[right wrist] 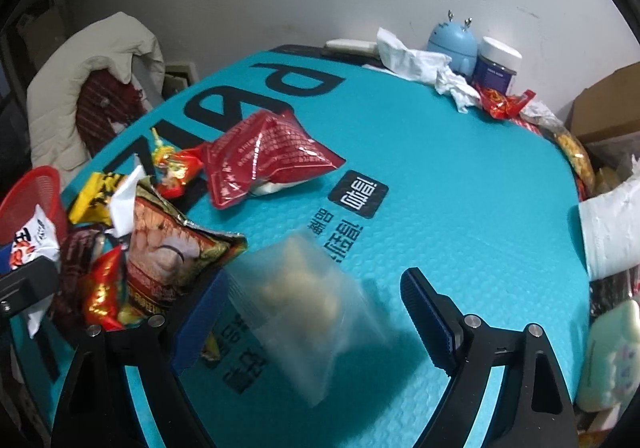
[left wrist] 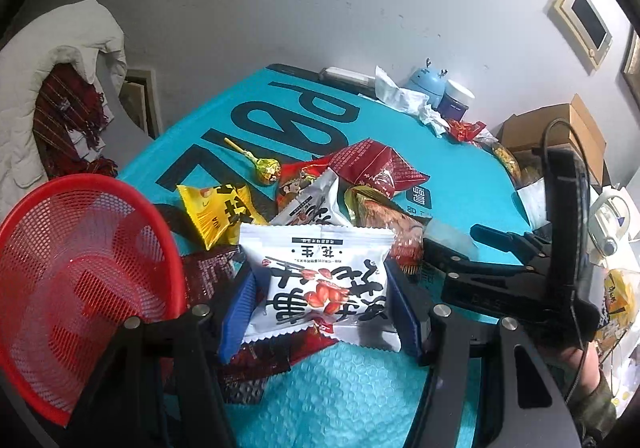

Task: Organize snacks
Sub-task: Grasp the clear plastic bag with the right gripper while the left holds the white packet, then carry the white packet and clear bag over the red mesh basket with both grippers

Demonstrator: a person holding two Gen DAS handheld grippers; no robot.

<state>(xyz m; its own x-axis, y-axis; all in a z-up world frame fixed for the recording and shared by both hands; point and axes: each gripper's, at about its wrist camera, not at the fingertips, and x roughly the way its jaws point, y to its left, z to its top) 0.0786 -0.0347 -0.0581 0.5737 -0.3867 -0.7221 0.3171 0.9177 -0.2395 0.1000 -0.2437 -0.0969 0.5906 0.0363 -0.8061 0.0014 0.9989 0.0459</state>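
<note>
My left gripper (left wrist: 320,298) is shut on a white peanut packet (left wrist: 320,280), held above the teal mat (left wrist: 312,388). A red mesh basket (left wrist: 72,280) sits just to its left. Beyond lie a yellow packet (left wrist: 216,214), a lollipop (left wrist: 266,168) and a red packet (left wrist: 376,166). My right gripper (right wrist: 316,312) is open; a blurred clear packet of pale snacks (right wrist: 308,304) lies between its fingers, whether touching them I cannot tell. A brown-gold packet (right wrist: 168,252) and the red packet (right wrist: 264,164) lie to its left.
A blue deer-shaped gadget (right wrist: 452,44), a white-lidded jar (right wrist: 498,64) and crumpled tissue (right wrist: 416,64) stand at the mat's far edge. Cardboard boxes (left wrist: 560,132) and more bags crowd the right side. A white jacket (left wrist: 52,60) hangs at the left.
</note>
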